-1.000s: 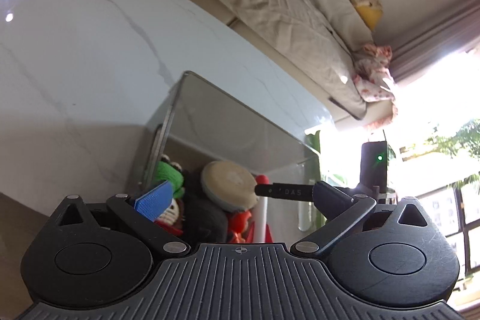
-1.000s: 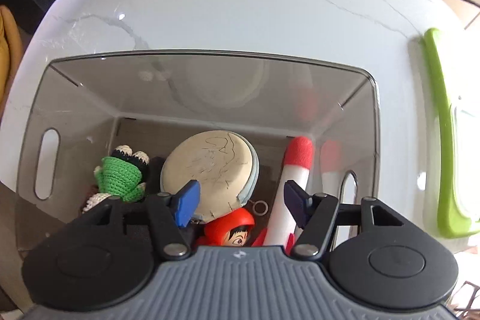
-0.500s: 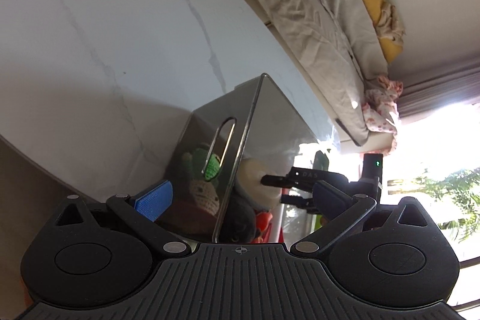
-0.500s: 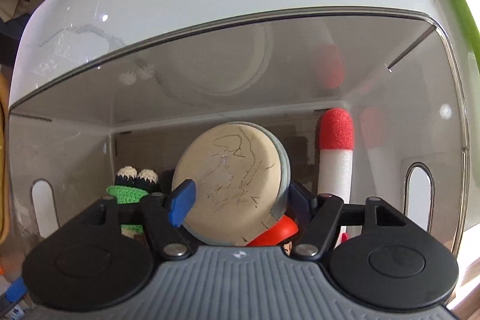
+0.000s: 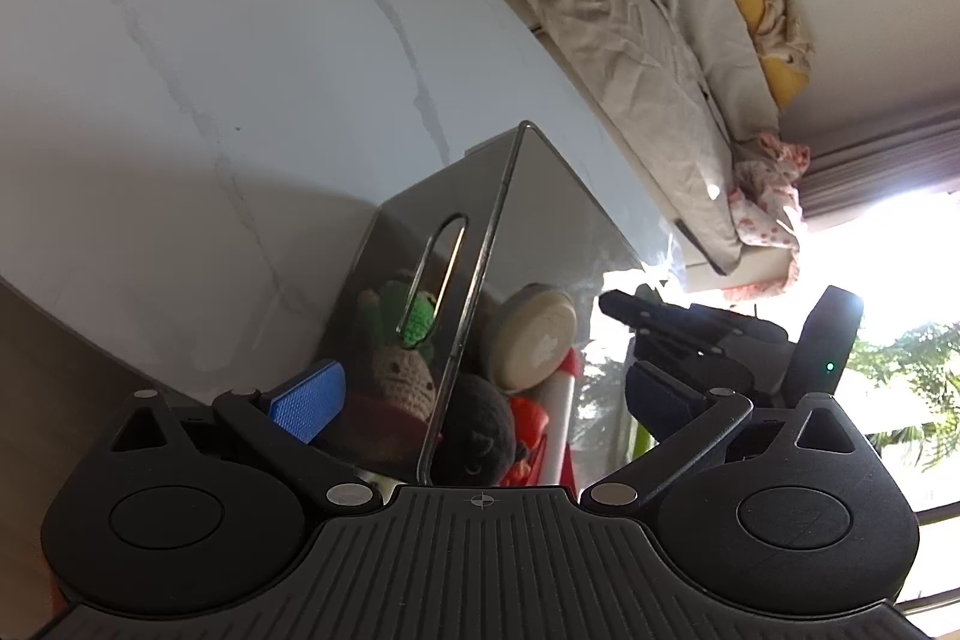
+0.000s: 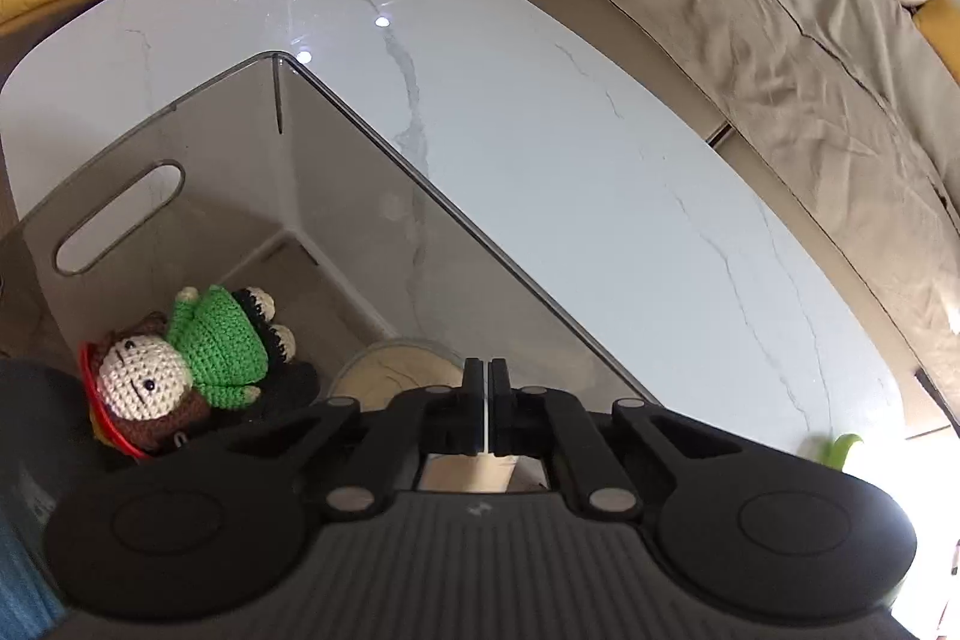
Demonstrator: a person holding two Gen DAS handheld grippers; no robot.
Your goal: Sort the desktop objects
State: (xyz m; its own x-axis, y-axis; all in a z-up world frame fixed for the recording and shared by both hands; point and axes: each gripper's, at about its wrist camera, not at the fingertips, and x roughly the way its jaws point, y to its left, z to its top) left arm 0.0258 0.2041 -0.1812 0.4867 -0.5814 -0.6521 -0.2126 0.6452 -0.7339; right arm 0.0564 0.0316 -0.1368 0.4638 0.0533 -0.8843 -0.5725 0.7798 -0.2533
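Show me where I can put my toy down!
The white table is bare between the bin and the sofa. Inside the bin, the far corner floor past the green doll is free. The near end is crowded with dolls and a round disc.

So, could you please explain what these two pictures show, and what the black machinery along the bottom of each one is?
There is no robot here. A person holds a two-fingered gripping tool in each hand, and each tool has a wide-angle camera looking forward along its fingers, so the black parts at the bottom are the tools themselves.

One picture comes from the left tool. It is open, with blue pads, and a wall of the bin stands between its fingers. The other comes from the right tool, which is shut and seems to hold nothing.

The clear bin stands on a white marble table. Inside it are a crochet doll, a green crochet toy, a beige disc and a few other toys. A cloth-covered sofa is behind the table.
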